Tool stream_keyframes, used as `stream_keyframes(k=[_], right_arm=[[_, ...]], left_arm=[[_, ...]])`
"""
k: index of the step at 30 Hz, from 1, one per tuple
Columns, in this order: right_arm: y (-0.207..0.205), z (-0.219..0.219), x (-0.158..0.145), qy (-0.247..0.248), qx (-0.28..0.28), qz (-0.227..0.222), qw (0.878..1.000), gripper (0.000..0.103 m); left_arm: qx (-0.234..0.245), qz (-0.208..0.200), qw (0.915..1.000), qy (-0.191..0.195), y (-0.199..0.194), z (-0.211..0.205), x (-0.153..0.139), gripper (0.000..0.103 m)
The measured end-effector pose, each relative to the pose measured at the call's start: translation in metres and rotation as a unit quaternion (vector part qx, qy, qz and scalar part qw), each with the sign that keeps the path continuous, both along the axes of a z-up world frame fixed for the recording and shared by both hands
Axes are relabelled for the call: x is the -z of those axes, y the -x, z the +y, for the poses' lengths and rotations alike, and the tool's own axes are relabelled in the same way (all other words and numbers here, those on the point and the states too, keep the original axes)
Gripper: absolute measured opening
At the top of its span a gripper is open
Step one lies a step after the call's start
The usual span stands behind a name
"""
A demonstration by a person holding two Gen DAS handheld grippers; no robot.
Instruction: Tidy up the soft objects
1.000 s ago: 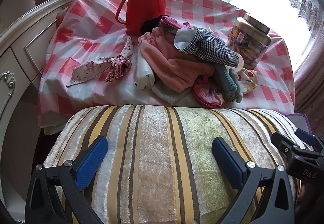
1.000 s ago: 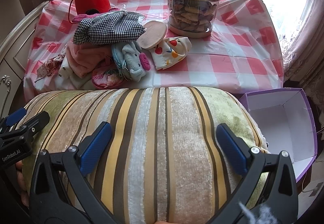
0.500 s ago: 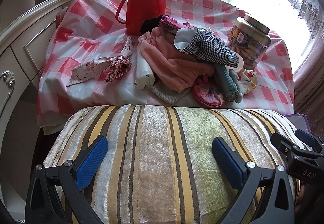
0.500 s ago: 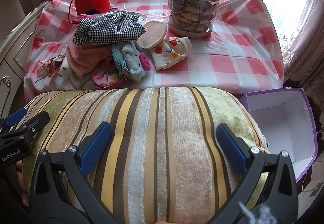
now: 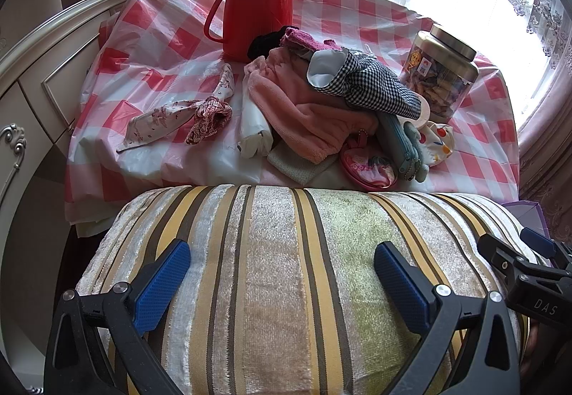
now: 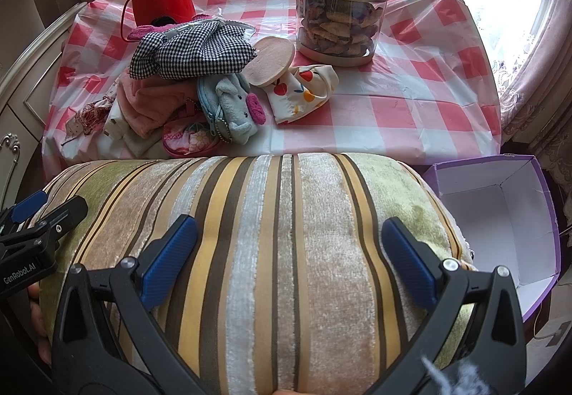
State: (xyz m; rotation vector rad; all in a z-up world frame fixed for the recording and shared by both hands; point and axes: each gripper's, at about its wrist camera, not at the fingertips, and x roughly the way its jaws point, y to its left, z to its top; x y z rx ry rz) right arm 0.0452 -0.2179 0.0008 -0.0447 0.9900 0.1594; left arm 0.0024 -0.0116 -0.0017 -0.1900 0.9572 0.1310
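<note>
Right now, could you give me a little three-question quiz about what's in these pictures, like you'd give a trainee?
1. True or false: the purple box already holds clothes.
2. What stands nearest the red thermos: (a) the cookie jar, (b) the clothes pile, (c) the purple box?
3. What big soft thing do the left gripper and right gripper both straddle?

Key: 1. False; its white inside shows nothing in it. 2. (b). 3. The striped cushion, with both grippers' jaws spread wide over it.
</note>
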Motion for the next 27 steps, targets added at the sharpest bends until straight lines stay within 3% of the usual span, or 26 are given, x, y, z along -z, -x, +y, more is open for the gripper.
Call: stream_keyframes(k=[27], right_arm=[[-0.0013, -0.0027, -0.0016, -0.011, -0.013, 0.009, 1.000, 0.103]], left_arm=[[-0.008, -0.013, 0.9999, -0.004, 0.0011, -0.0005, -0.0074, 0.103]])
